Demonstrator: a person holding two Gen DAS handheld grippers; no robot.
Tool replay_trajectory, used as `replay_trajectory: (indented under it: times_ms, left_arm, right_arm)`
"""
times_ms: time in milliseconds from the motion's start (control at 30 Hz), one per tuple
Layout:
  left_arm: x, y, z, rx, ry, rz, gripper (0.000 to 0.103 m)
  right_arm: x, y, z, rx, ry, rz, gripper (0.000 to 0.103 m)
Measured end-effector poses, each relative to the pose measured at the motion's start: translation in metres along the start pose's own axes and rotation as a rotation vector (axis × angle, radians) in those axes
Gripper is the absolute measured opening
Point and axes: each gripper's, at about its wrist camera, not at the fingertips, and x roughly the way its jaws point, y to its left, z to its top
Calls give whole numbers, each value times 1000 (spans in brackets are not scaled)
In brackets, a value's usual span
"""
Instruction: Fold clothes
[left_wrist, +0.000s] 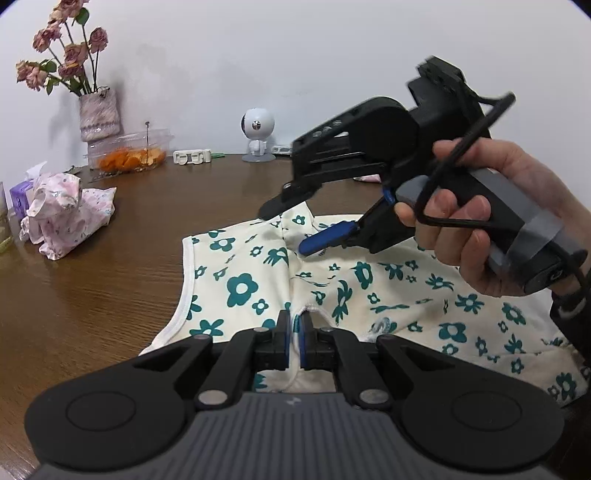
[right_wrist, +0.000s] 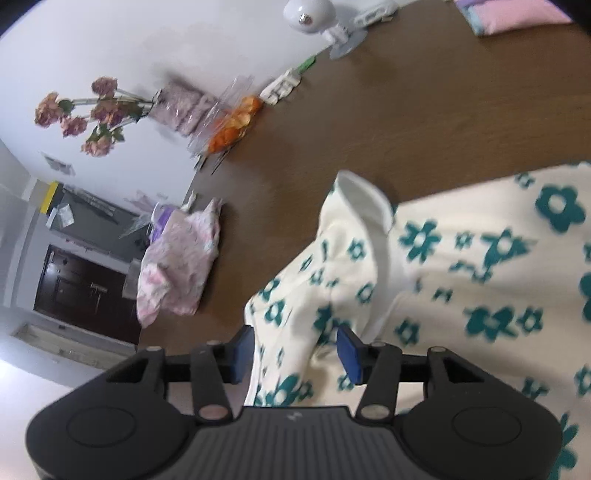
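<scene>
Left gripper (left_wrist: 294, 334): bottom centre of the left wrist view, jaws closed on a trimmed edge of the garment (left_wrist: 388, 288), a fold of cloth pinched between the blue pads. Right gripper (right_wrist: 295, 349): bottom centre of the right wrist view, jaws about half apart, a raised ridge of the garment between them, pads clear of the cloth on both sides; also seen from the side at centre right of the left wrist view, carried by a hand (left_wrist: 480, 229) with a black cable looped over the fingers, one blue finger (left_wrist: 327, 236) over the garment's far edge. Garment: cream with teal flowers, spread on the brown table (left_wrist: 92, 295), filling the centre and right of both views. Around it, on the table: bundled pink floral cloth (left_wrist: 62, 214), left; purple box (left_wrist: 18, 197), far left; clear tub of orange pieces (left_wrist: 129, 151), upper left; vase of dried roses (left_wrist: 98, 110) against the wall; white clip (left_wrist: 192, 157); white round-headed figure (left_wrist: 258, 134), upper centre. Folded pink item (right_wrist: 509, 14), top right of the right wrist view.
</scene>
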Motion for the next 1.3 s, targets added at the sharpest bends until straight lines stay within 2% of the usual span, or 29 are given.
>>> replay_trajectory:
  times_ms: [100,133,167,200,267,300,367,400,433,500,567,600,633,700,833,933,1000,1067,1133,1200,1300]
  left_arm:
    - [-2,-4,0,19,-8,-2,4]
    - [-2,-5,0,34,-11,5,4]
    - [-1,-6,0,50,-10,16,4]
    - [0,-8,-1,66,-8,27,4]
    - [3,-10,-3,95,8,50,5]
    - [5,-12,-5,113,28,49,7]
    - [4,-12,-6,115,45,13,19]
    - [1,-10,-5,94,46,-21,44]
    - [-4,-6,-1,53,35,-51,64]
    - [-9,3,8,-30,9,-66,69]
    - [-2,13,16,-86,25,-41,67]
    - [5,17,18,-114,44,-30,60]
    - [11,21,21,-142,63,-19,49]
    - [27,28,20,-205,124,-28,39]
    - [30,21,8,-176,128,23,38]
    - [26,6,1,-85,117,92,40]
    - [21,-1,-2,-44,101,111,41]
    - [13,1,0,-67,77,94,43]
    - [8,9,5,-127,53,61,49]
    - [9,16,9,-152,49,73,47]
    - [18,17,7,-117,72,108,16]
  right_arm:
    - [10,1,0,6,3,-4,45]
    - [15,0,2,17,11,0,39]
    - [20,-2,3,21,21,-4,26]
    - [23,-2,3,14,24,-5,17]
    - [27,-2,3,0,28,-5,6]
    - [26,-3,2,3,22,10,5]
    - [20,-5,0,3,7,42,4]
    - [17,-4,0,2,6,50,4]
    - [15,-4,1,1,4,59,4]
    - [10,-2,2,5,3,81,4]
    - [6,-2,4,15,1,98,4]
    - [5,-3,5,22,1,106,4]
    - [4,-3,6,30,0,113,4]
    - [2,-4,6,47,-6,132,4]
    - [-2,-6,6,71,-3,168,4]
    - [-4,-9,8,90,-11,182,2]
    - [-5,-11,10,108,-15,201,2]
    - [-5,-11,10,110,-16,198,2]
    - [-6,-13,9,116,-16,198,2]
    - [-6,-14,9,120,-18,197,2]
    - [-7,-16,9,129,-19,203,2]
